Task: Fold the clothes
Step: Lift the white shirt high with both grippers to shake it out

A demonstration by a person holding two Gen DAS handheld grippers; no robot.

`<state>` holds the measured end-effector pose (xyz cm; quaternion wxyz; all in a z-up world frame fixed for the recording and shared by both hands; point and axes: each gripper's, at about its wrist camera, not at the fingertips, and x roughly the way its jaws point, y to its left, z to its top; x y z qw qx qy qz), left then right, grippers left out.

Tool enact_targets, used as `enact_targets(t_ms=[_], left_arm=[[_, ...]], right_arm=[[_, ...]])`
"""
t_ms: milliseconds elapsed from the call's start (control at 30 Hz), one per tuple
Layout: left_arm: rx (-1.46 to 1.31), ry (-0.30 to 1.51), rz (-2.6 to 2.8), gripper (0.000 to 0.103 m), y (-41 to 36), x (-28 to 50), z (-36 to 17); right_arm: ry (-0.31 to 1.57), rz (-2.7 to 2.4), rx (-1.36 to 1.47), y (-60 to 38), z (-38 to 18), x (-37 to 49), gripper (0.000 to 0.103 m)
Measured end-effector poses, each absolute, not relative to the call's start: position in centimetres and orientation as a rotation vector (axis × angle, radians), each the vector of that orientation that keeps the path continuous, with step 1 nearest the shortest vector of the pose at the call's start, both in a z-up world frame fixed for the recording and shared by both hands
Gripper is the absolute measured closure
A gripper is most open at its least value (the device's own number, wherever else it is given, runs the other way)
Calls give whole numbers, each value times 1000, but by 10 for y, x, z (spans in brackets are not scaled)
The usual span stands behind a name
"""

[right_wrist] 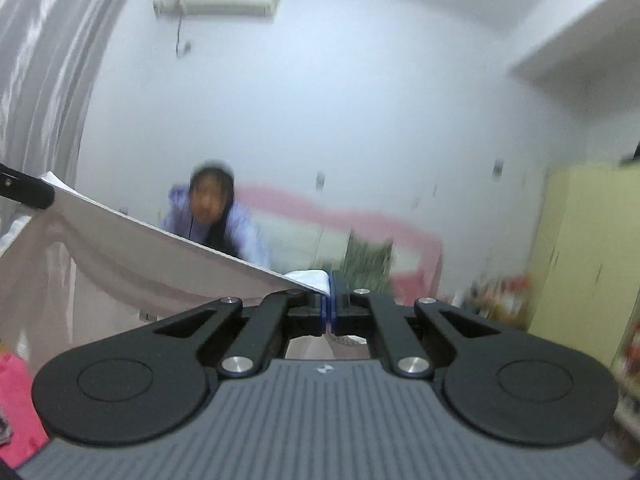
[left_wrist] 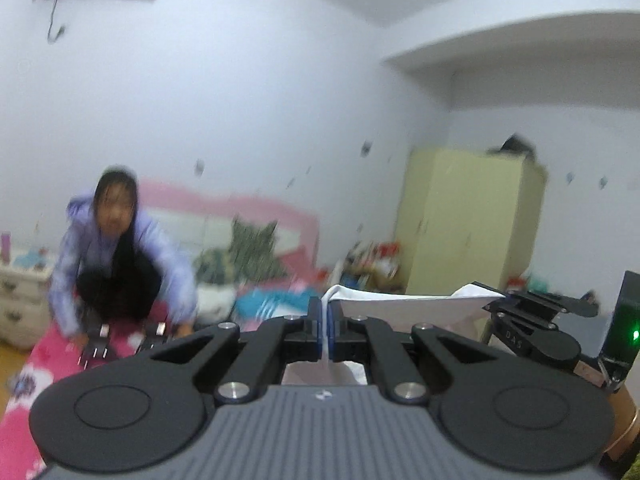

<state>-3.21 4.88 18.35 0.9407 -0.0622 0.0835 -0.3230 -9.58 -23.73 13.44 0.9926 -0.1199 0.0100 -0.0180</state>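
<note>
Left wrist view shows the left gripper (left_wrist: pixel 324 316) pinching a white cloth (left_wrist: pixel 404 307) tight. The cloth stretches across to the right gripper (left_wrist: pixel 516 304), which pinches its other corner (right_wrist: pixel 308 278). It hangs in the air between the 2. A person (left_wrist: pixel 116 256) crouches on a pink bed (left_wrist: pixel 24 368) behind.

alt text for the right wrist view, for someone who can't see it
The right gripper is shut on the edge of a white garment, which stretches taut to the left gripper at far left. Behind, blurred, a person in a lilac hoodie crouches by a pink bed.
</note>
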Motion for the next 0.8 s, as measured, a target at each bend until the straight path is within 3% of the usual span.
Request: enact_targets(t_ms=[300, 600, 800], left_arm=[[-176, -8, -788, 100, 58, -96, 254], [-162, -106, -857, 100, 60, -148, 288], [-167, -67, -868, 100, 57, -149, 282]], right_arm=[[-206, -50, -316, -244, 213, -192, 103], [-334, -75, -359, -266, 241, -251, 103], [-337, -89, -370, -270, 238, -263, 103]])
